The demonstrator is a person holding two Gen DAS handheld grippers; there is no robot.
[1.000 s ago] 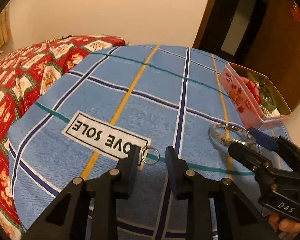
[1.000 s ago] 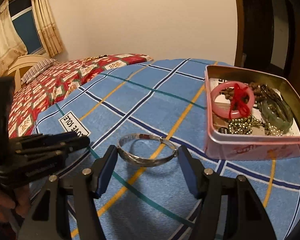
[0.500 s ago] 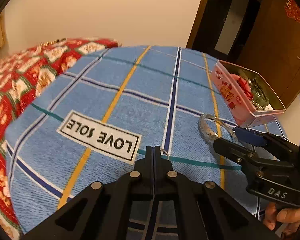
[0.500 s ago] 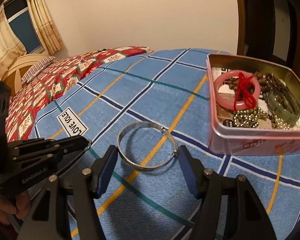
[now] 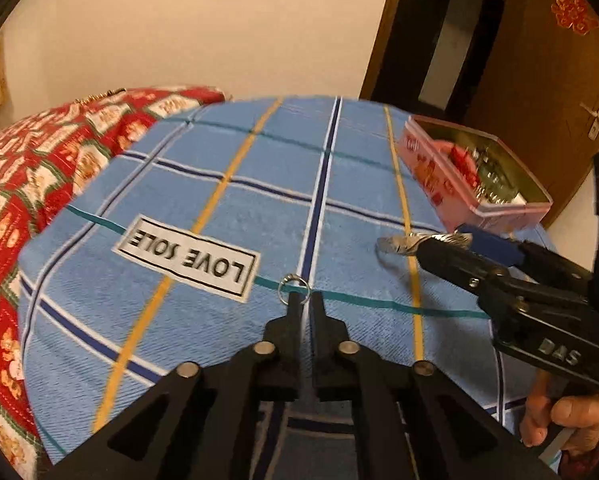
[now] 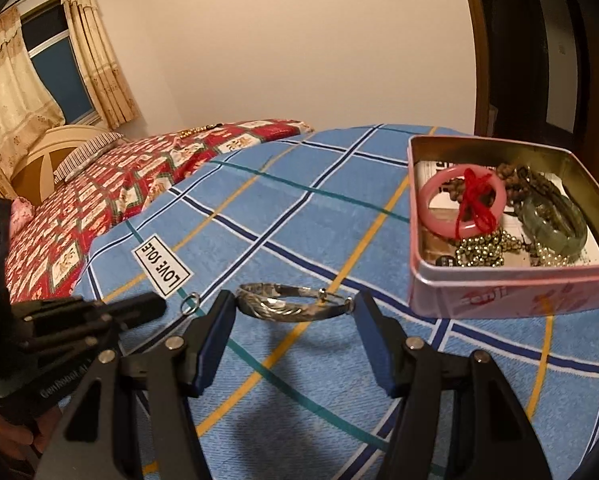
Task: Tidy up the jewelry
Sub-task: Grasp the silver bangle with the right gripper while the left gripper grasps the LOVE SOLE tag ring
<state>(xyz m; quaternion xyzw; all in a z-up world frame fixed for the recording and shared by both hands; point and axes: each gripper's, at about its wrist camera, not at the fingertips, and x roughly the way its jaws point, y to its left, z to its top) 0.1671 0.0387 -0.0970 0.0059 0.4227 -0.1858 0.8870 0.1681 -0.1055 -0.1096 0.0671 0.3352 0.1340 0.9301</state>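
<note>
1. Red patterned quilt (image 6: 99, 196): occupies the left of the right wrist view, with a striped pillow (image 6: 85, 156) and a curtained window (image 6: 55, 56) in the upper left.
2. Blue checked blanket (image 5: 259, 200): covers the middle of both views; a white "LOVE SOLE" label (image 5: 187, 256) lies left of centre in the left wrist view.
3. My left gripper (image 5: 305, 300): lower centre of the left wrist view. The jaws stand nearly together, with a thin gap between them, and pinch the small silver ring (image 5: 294, 289) at its near edge. The ring stands upright at the fingertips, against the blanket's teal stripe.
4. My right gripper (image 6: 295, 312): lower centre of the right wrist view. The jaws stand wide, with the blue pads (image 6: 215, 344) on either side of the silver bangle (image 6: 295, 306). Both pads appear to touch the bangle's ends; firm grip cannot be confirmed. The bangle sits tilted, its far edge raised.
5. Pink tin (image 6: 511, 292): right of the frame, open, resting on the blanket just beyond the bangle. It contains a pink bangle (image 6: 439, 196) tied with red string, a green bangle (image 6: 555, 228) and beaded chains (image 6: 483, 250).
</note>
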